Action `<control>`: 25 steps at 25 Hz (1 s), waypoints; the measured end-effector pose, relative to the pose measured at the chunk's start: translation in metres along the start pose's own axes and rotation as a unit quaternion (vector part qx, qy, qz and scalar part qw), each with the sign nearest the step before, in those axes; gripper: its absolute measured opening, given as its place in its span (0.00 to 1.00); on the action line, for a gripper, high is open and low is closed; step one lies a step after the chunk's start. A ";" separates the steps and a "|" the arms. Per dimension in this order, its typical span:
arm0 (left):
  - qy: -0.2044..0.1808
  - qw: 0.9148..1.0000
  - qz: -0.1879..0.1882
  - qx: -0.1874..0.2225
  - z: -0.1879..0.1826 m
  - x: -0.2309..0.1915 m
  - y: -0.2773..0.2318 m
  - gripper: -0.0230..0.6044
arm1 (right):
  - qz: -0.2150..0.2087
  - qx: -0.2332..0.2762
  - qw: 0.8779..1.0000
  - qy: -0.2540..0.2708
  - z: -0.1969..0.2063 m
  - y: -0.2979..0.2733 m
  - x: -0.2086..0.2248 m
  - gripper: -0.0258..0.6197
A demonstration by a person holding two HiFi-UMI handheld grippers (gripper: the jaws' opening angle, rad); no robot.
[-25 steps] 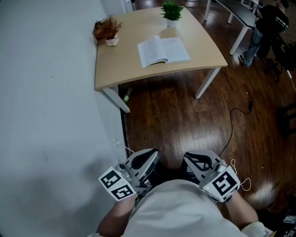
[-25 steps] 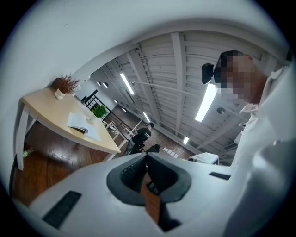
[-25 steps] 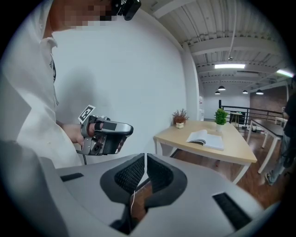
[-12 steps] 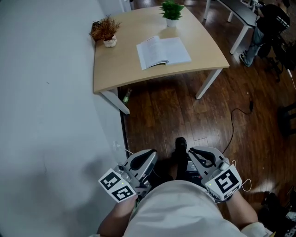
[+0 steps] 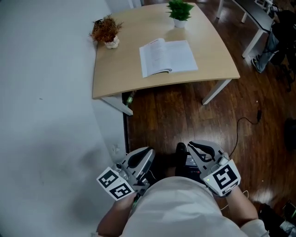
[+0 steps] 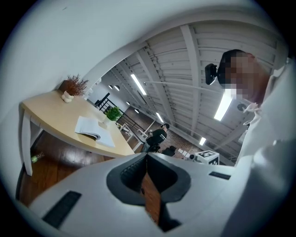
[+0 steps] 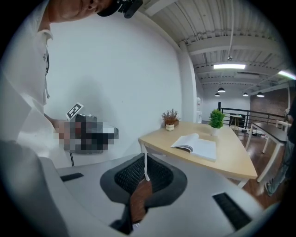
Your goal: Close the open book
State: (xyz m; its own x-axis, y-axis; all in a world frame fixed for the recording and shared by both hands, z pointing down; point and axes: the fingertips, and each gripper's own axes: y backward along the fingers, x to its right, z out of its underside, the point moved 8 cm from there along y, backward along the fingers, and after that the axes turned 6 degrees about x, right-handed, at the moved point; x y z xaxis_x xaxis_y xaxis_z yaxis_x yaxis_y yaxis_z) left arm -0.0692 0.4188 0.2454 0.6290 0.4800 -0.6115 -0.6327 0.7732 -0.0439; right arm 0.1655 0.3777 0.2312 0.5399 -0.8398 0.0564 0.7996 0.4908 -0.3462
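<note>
We hold both grippers low and close to our body, well apart from the desk (image 5: 115,69) ahead of us. The left gripper (image 5: 147,155) sits at the lower left of the head view, beside the white wall (image 5: 46,115), with its marker cube nearest us. Its jaws are clenched, tip against tip, with nothing between them. The right gripper (image 5: 193,147) sits opposite it at the lower right. Its jaws are pressed together too, and they are empty. A dark shoe (image 5: 181,151) shows on the wooden floor (image 5: 175,115) between the two grippers.

The open book (image 5: 167,56) lies flat on the pale wooden desk, towards the front edge and right of the middle. Its pages face up and its spine runs roughly away from us. Neither gripper touches it. A dried brown plant (image 5: 106,31) in a small white pot stands at the far left corner of the desk, against the wall. A green potted plant (image 5: 180,11) stands at the far edge, just beyond the book. Under the desk's left side, next to a white leg, a small green object lies on the floor; we cannot tell what it is. A black cable (image 5: 237,132) trails across the floor to the right of the desk.
</note>
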 end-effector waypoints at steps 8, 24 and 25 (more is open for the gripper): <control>-0.002 0.999 -0.036 0.014 -0.020 -0.004 -0.077 0.03 | -0.027 -0.017 0.998 0.048 -0.011 -0.017 0.085 0.06; 0.018 0.997 -0.066 0.019 -0.050 -0.075 -0.119 0.03 | -0.053 -0.044 0.990 0.126 -0.022 -0.104 0.132 0.06; 0.020 0.998 -0.062 0.017 -0.055 -0.085 -0.122 0.03 | -0.049 -0.047 0.990 0.126 -0.023 -0.113 0.133 0.06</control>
State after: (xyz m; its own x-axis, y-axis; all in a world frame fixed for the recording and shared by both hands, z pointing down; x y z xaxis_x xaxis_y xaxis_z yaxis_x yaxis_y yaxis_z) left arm -0.0703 0.2614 0.2595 0.6823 0.3628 -0.6347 -0.5352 0.8393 -0.0956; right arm 0.1407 0.2049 0.2559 0.3691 -0.9191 -0.1379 0.8102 0.3909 -0.4367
